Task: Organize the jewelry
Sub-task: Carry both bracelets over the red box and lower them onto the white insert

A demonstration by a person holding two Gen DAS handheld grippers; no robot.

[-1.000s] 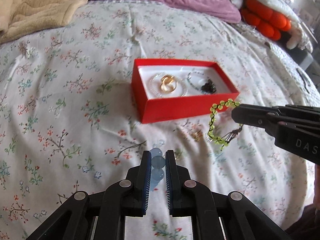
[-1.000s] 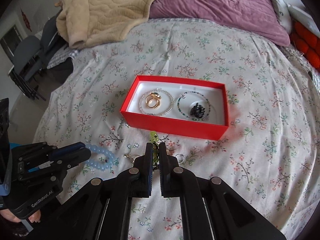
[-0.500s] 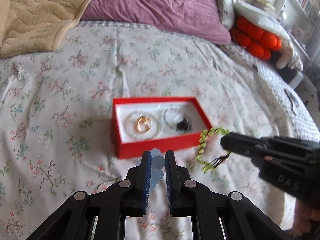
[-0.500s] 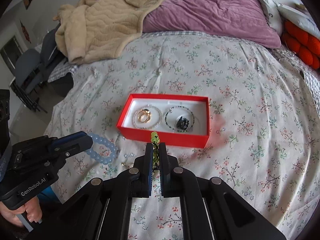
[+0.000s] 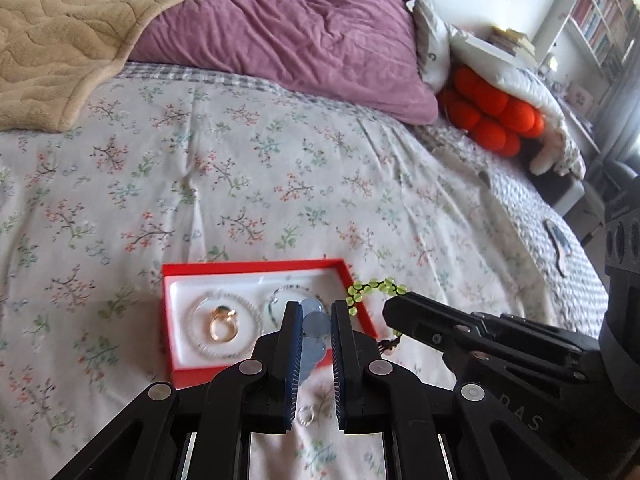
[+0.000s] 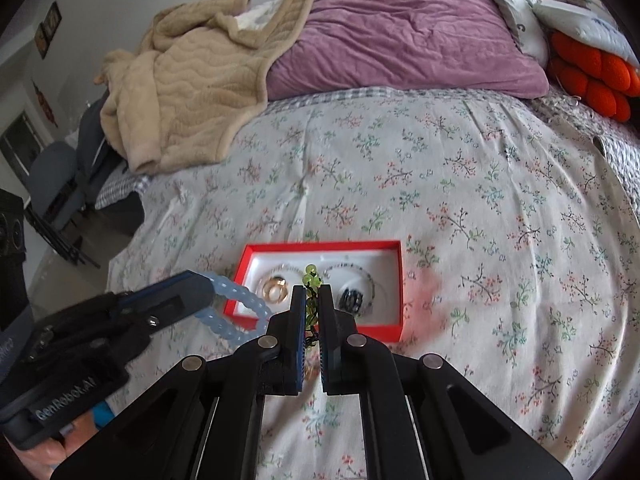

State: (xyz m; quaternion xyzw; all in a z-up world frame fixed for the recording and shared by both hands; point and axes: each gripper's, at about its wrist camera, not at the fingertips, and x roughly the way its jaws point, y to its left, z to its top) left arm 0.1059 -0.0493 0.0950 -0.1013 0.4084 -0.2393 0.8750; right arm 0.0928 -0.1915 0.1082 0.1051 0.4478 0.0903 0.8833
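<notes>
Left gripper [image 5: 313,312] clamps blue bracelet [image 6: 236,312], raised just left of red box [image 6: 394,330]; right gripper [image 6: 311,298] clamps green bracelet [image 5: 372,290], raised at box front edge

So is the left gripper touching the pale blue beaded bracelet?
Touching: the left wrist view shows the left gripper shut on the pale blue beaded bracelet, beads pinched between both fingers.
</notes>
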